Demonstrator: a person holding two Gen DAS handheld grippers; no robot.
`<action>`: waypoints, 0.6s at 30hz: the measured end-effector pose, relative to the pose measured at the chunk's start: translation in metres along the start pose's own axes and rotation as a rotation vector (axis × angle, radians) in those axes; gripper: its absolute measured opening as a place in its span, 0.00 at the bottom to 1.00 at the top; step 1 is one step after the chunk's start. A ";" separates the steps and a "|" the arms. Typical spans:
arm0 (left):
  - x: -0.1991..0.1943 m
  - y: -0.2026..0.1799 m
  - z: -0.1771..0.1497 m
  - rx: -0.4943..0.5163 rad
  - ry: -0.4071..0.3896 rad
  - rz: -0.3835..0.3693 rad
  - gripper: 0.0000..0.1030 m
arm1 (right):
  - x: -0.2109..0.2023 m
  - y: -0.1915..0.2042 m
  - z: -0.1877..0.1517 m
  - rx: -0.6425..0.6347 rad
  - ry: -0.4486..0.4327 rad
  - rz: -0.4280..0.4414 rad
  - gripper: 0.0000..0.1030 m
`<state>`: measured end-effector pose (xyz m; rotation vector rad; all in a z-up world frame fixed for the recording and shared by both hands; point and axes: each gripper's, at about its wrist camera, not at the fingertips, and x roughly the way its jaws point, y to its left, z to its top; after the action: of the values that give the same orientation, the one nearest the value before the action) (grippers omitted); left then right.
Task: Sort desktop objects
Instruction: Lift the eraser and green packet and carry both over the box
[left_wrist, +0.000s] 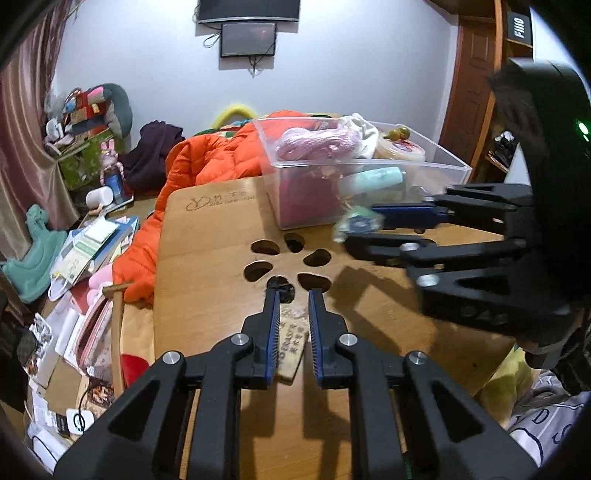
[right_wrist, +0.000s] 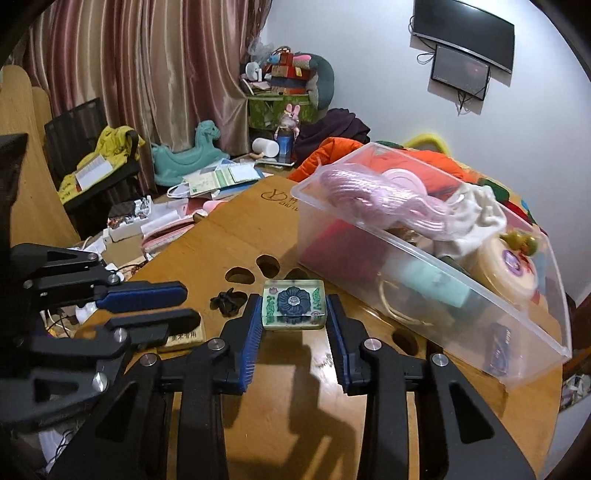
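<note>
Right wrist view shows the table (right_wrist: 229, 236), the clear bin (right_wrist: 424, 295) at its far edge, and the right gripper (right_wrist: 293, 314) clamped on a flower tile (right_wrist: 293, 304); lift it clear of the bin's wall before releasing. Only the left wrist view shows the left gripper (left_wrist: 293, 314) closed, grazing a wooden tag (left_wrist: 291, 343).

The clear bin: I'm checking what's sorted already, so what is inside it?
Inside the clear bin: pink rope, white cloth, a cream tub, a mint tube. Anything beneath them is covered.
</note>
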<state>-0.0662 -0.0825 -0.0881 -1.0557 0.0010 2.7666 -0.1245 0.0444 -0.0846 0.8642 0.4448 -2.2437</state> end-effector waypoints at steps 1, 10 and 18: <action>-0.001 0.002 -0.001 -0.004 0.005 -0.001 0.14 | -0.003 -0.002 -0.002 0.005 -0.002 0.003 0.30; 0.015 -0.006 -0.014 0.050 0.070 0.032 0.40 | -0.012 -0.014 -0.021 0.074 -0.012 0.038 0.30; 0.024 -0.007 -0.017 0.047 0.071 0.071 0.22 | -0.013 -0.014 -0.026 0.090 -0.016 0.047 0.30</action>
<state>-0.0716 -0.0722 -0.1164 -1.1632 0.1150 2.7747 -0.1150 0.0740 -0.0940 0.8929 0.3145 -2.2396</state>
